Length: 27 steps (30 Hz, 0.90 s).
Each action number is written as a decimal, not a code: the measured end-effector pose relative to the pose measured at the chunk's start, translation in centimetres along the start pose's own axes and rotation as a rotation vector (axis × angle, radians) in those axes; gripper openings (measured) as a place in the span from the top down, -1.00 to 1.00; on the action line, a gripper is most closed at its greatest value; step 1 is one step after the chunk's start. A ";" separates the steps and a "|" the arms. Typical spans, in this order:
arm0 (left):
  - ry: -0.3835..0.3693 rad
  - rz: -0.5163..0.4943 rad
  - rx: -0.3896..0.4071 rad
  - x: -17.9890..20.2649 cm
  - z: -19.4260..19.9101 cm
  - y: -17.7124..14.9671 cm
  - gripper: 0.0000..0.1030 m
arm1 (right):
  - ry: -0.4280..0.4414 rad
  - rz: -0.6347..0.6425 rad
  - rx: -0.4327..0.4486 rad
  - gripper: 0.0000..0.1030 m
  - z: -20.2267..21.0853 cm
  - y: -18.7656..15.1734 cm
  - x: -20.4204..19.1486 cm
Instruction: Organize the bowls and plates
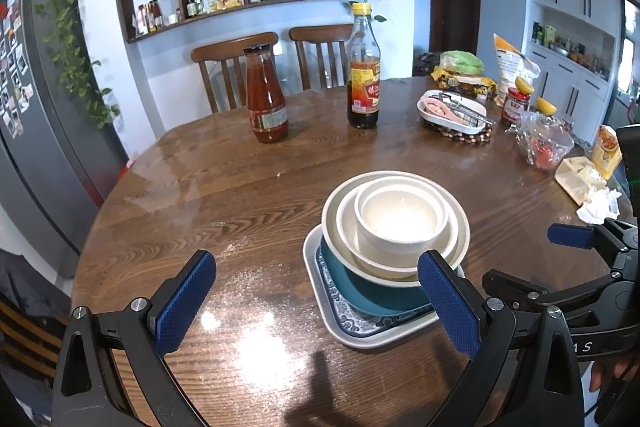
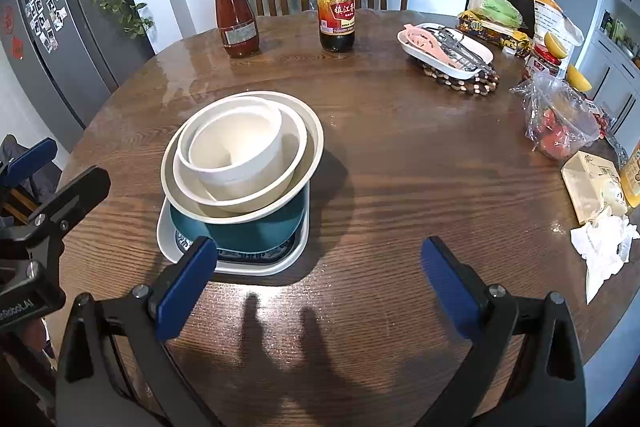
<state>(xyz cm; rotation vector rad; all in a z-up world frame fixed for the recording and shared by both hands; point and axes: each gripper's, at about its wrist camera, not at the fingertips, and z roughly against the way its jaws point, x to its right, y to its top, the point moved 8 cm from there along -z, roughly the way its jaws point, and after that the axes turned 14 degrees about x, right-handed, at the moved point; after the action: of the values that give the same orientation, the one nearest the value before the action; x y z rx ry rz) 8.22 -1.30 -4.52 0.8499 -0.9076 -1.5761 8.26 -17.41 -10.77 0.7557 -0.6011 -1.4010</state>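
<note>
Stack (image 1: 394,247) sits on the wooden table (image 1: 240,211), lower centre-right of the left wrist frame and centre-left of the right wrist frame. From the bottom: white tray (image 2: 256,265), patterned plate (image 2: 248,254), teal plate (image 2: 256,231), wide white bowl (image 2: 308,151), a smaller bowl (image 2: 294,147), then a cup-shaped bowl (image 2: 236,155) leaning slightly inside.

Left gripper (image 1: 316,301): fingers spread, holding nothing, its right pad overlapping the stack's near edge in view; contact cannot be confirmed. Right gripper (image 2: 320,285): fingers spread, empty, over bare table, left pad before the tray's near edge.

Sauce bottle (image 1: 266,93) and vinegar bottle (image 1: 363,67) stand upper centre, well apart from the stack.
</note>
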 end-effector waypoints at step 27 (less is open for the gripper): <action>0.038 -0.019 -0.068 -1.2 -1.2 -1.3 -0.95 | -0.002 0.006 -0.011 -0.99 -0.2 -0.1 -0.2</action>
<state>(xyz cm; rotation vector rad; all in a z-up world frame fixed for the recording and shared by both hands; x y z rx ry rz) 8.93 -0.05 -6.19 0.8394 -0.8168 -1.5933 8.33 -17.20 -11.01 0.7439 -0.5962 -1.3984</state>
